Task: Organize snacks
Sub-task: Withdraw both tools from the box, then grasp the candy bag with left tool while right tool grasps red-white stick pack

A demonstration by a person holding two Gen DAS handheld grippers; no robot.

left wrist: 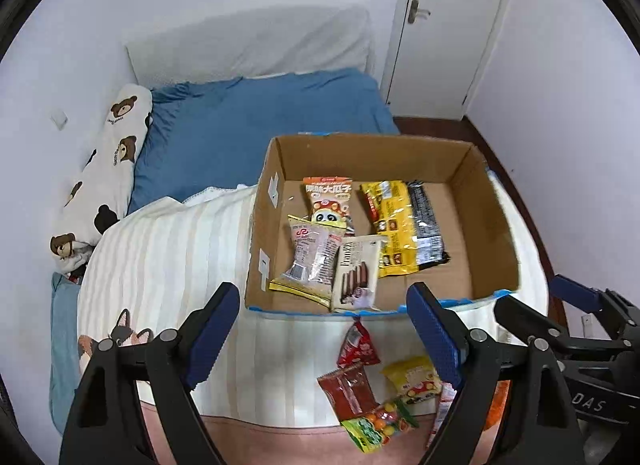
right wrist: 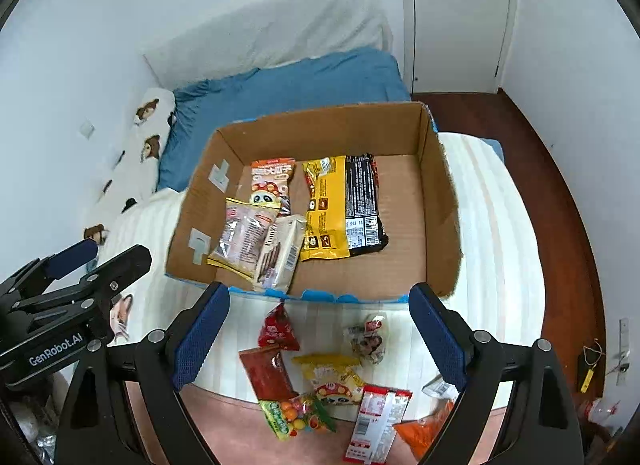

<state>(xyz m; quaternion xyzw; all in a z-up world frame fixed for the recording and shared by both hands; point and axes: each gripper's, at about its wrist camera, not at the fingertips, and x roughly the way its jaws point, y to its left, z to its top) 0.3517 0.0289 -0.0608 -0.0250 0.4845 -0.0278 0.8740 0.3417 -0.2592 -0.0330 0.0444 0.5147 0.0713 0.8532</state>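
An open cardboard box (left wrist: 492, 225) (right wrist: 438, 225) sits on the bed and holds several snack packets, among them a yellow one (left wrist: 394, 229) (right wrist: 324, 209) and a black one (left wrist: 426, 225) (right wrist: 364, 205). Loose snacks lie on the striped blanket in front of it: a small red packet (left wrist: 358, 345) (right wrist: 278, 329), a flat red packet (left wrist: 348, 389) (right wrist: 266, 373), a yellow packet (left wrist: 412, 379) (right wrist: 332, 377) and a green candy bag (left wrist: 376, 425) (right wrist: 296, 417). My left gripper (left wrist: 324, 337) and right gripper (right wrist: 320, 337) are both open and empty, above the loose snacks.
The bed has a blue sheet (left wrist: 260, 125), a bear-print pillow (left wrist: 108, 169) and a white headboard cover (left wrist: 256, 41). A white door (left wrist: 448, 25) stands at the back right. Wooden floor (right wrist: 560, 185) runs along the bed's right side.
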